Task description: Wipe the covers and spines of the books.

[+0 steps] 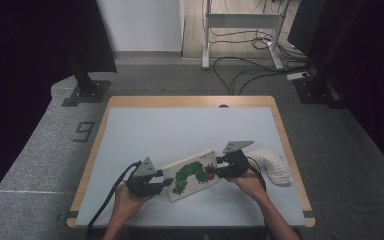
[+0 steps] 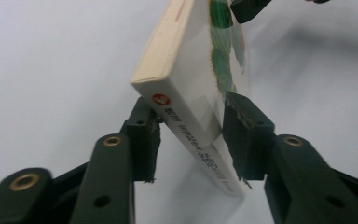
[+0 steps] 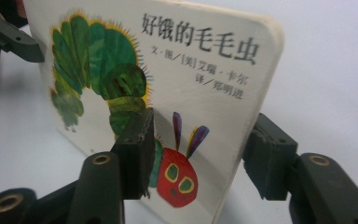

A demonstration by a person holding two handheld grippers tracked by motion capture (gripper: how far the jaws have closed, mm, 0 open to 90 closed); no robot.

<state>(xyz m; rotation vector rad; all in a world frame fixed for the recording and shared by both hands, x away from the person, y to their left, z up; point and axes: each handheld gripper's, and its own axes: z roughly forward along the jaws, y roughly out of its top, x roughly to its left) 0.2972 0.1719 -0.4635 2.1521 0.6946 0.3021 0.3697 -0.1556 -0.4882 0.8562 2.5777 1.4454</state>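
You have the book (image 1: 191, 175) lifted near the table's (image 1: 180, 125) front edge, left gripper (image 1: 155, 185) clamping its spine end, right gripper (image 1: 219, 169) straddling the other without clearly pinching; setting down remains.

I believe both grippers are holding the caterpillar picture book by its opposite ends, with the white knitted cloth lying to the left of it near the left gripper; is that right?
Not quite. The white knitted cloth lies to the right of the book, beside the right gripper, as the high view shows. The rest stands: the left gripper and the right one hold the book by its opposite ends.
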